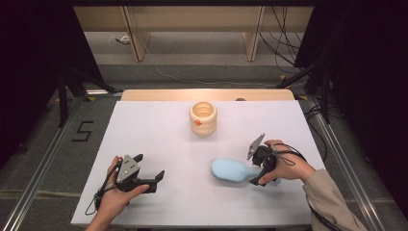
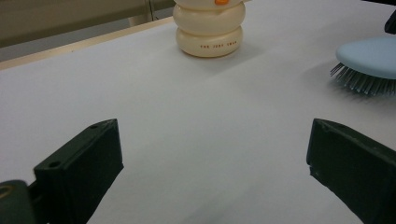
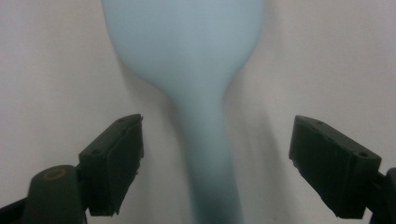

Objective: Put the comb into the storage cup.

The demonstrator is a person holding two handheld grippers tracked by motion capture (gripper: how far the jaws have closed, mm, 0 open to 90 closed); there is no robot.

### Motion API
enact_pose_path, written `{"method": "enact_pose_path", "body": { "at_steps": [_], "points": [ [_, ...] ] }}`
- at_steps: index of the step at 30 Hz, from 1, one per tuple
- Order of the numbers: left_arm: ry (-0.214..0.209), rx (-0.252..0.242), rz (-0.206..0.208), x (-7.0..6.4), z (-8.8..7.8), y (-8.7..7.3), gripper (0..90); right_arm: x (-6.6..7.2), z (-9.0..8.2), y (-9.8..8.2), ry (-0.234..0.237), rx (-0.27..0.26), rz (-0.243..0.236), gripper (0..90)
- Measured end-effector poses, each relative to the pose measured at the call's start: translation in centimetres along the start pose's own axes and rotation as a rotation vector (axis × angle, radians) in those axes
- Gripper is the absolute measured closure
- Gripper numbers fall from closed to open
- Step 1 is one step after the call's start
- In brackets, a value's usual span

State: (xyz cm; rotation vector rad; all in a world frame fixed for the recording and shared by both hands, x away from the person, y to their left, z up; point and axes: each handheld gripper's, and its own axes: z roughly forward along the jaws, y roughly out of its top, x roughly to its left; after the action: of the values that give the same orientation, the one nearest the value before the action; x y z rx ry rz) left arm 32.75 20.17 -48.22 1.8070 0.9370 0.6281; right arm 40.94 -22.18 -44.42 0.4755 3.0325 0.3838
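A pale blue hairbrush (image 1: 231,170) lies bristles down on the white table (image 1: 159,130), toward four o'clock from its centre, its handle pointing to three o'clock. The right gripper (image 1: 262,169) hangs over that handle; in the right gripper view the handle (image 3: 210,154) runs between the two jaws, which stand apart and touch neither side. The left gripper (image 1: 148,174) rests at eight o'clock, jaws wide with bare table between. A cream ringed pot (image 1: 203,118) stands at twelve o'clock.
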Motion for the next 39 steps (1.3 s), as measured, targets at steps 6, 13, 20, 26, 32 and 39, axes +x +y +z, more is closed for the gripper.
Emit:
{"method": "enact_pose_path", "body": {
  "at_steps": [6, 13, 20, 26, 32, 39],
  "points": [
    [-0.001, -0.002, -0.002, 0.0, 0.0, 0.0, 3.0, 0.0, 0.4, 0.4, 0.006, 0.023, -0.006, 24.8],
    [0.000, -0.002, -0.002, 0.0, 0.1, 0.0, 3.1, 0.0, 0.8, 0.6, 0.006, 0.049, -0.008, 29.7],
    [0.001, -0.004, -0.001, 0.0, 0.0, 0.1, 3.1, -0.2, 0.9, 1.0, 0.004, 0.074, -0.025, 33.7],
    [0.001, -0.004, -0.001, 0.0, 0.0, 0.1, 3.2, -0.2, 1.1, 1.3, 0.012, 0.084, -0.030, 38.2],
    [0.001, -0.006, -0.001, 0.0, 0.0, 0.1, 3.2, -0.3, 1.5, 1.5, 0.022, 0.092, -0.026, 41.8],
    [0.001, -0.007, -0.002, 0.0, 0.0, 0.1, 3.3, -0.3, 1.6, 1.6, 0.024, 0.103, -0.028, 44.0]
  ]
}}
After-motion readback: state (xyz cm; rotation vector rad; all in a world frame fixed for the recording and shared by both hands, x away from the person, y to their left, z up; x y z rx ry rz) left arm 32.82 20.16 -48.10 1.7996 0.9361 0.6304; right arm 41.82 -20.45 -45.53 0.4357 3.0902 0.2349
